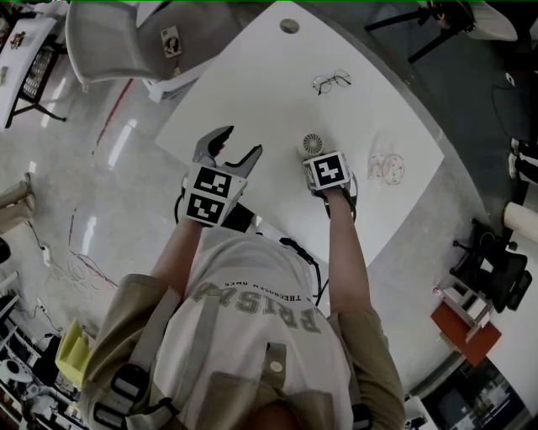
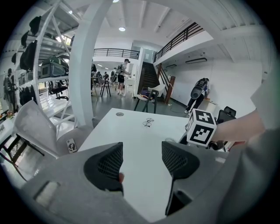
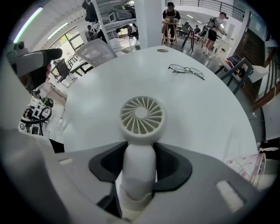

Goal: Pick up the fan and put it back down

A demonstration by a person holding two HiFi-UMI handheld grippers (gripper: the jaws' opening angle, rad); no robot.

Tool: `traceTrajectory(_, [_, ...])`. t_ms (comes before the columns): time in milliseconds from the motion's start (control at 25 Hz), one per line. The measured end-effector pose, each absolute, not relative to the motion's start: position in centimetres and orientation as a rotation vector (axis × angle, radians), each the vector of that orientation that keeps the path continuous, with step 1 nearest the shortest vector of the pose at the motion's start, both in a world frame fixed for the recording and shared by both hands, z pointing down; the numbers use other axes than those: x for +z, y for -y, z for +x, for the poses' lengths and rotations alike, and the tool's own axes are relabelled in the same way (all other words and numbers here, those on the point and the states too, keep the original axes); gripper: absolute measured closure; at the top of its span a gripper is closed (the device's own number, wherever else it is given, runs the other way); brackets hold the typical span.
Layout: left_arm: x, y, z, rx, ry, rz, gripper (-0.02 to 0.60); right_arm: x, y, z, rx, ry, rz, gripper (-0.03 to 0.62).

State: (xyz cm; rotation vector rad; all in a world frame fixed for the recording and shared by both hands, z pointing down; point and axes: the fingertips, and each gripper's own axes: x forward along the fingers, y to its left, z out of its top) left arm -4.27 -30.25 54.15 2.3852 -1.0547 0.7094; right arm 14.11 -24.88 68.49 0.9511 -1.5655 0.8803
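Note:
A small white hand fan (image 3: 141, 114) with a round slatted head lies on the white table (image 1: 252, 92). My right gripper (image 3: 140, 162) points steeply down and is shut on the fan's handle, one dark pad against each side. In the head view the fan's head (image 1: 312, 144) shows just beyond the right gripper's marker cube (image 1: 326, 172). My left gripper (image 1: 227, 151) hovers to the left of the fan, over the table's near edge. In its own view the left gripper (image 2: 142, 164) stands open with only bare table between its jaws.
A pair of glasses (image 1: 331, 81) lies farther back on the table. A clear plastic piece (image 1: 387, 166) sits right of the fan. A white chair (image 1: 118, 38) stands off the table's far left corner. A round grommet (image 1: 289, 26) marks the far edge.

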Motion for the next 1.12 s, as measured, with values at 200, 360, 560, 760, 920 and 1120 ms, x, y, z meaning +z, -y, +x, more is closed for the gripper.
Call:
traceTrajectory(200, [54.2, 30.2, -4.6, 0.713, 1.064, 2.382, 0.291, 68.4, 24.8, 14.2, 0.879, 1.585, 0.973, 0.411])
traceTrajectory(360, [54.2, 30.0, -5.0, 0.715, 1.077, 2.380, 0.291, 68.4, 24.7, 14.3, 0.871, 1.624, 0.995, 0.411])
traceTrajectory(560, [53.9, 29.6, -5.4, 0.714, 1.087, 2.378, 0.291, 67.6, 24.6, 14.4, 0.901, 1.679, 1.056, 0.411])
traceTrajectory(760, [53.8, 29.1, -5.4, 0.713, 1.093, 2.377, 0.291, 65.8, 25.2, 14.7, 0.908, 1.739, 1.141, 0.411])
traceTrajectory(920, [53.5, 28.4, -5.3, 0.712, 1.096, 2.383, 0.291, 64.2, 25.9, 14.8, 0.910, 1.811, 1.202, 0.413])
traceTrajectory(1120, [53.6, 27.2, -5.1, 0.714, 1.095, 2.369, 0.292, 61.2, 26.5, 15.1, 0.849, 1.871, 1.303, 0.413])
